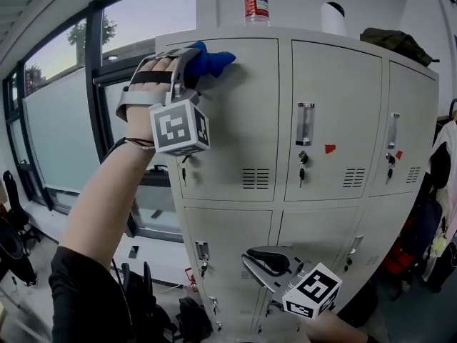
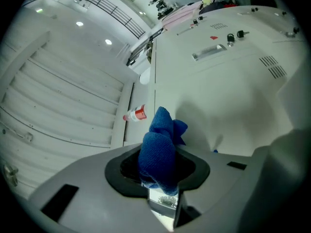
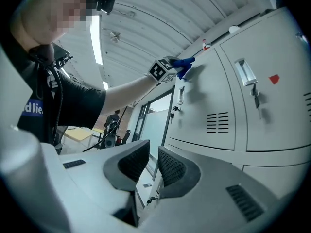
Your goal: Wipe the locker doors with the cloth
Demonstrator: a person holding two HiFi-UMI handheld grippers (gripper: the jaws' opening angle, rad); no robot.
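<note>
Holding 1 blue cloth point(image 1: 213, 61) against the top-left door of the locker unit point(image 1: 335, 98), left gripper point(image 1: 187, 57) has its jaws clamped on it. Right gripper point(image 1: 265, 261) sits low by the unit's bottom row, narrow gap btwn jaws, nothing in it. Only the head view shows 6 doors, 3 per row, and 1 bottle point(image 1: 255, 2) atop the unit.

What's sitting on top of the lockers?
A bottle with a red label, a white container and a dark bundle. Anything farther back is hidden by the lockers' front edge.
</note>
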